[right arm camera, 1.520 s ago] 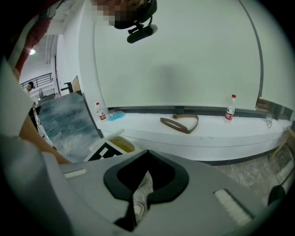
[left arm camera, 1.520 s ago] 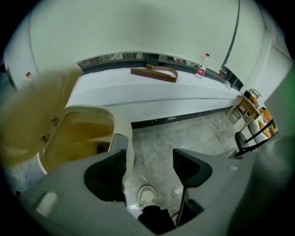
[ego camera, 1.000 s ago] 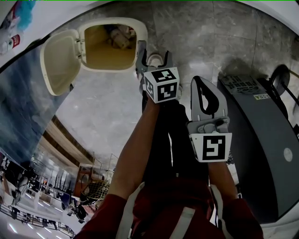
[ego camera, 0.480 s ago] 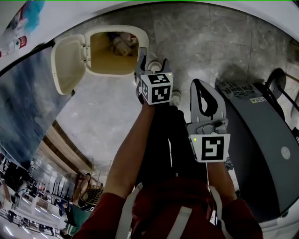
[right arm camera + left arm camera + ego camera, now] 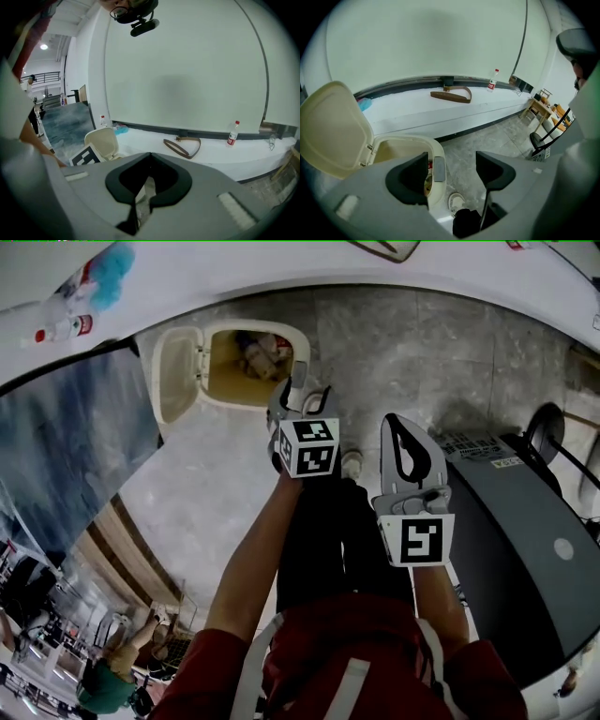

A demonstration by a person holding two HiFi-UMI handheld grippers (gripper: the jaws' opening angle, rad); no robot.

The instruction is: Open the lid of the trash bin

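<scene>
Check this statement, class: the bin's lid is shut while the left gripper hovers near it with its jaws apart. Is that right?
Not quite. The lid is open, standing up from the bin, as the left gripper view shows. The rest holds: the left gripper hovers near it with its jaws apart.

The head camera looks steeply down past the left gripper (image 5: 305, 395) and right gripper (image 5: 403, 426), with the trash bin (image 5: 248, 367) at eleven o'clock. Both gripper cameras face the wall and share the bin and the bottle (image 5: 491, 80). The left camera is nearer the bin.
</scene>
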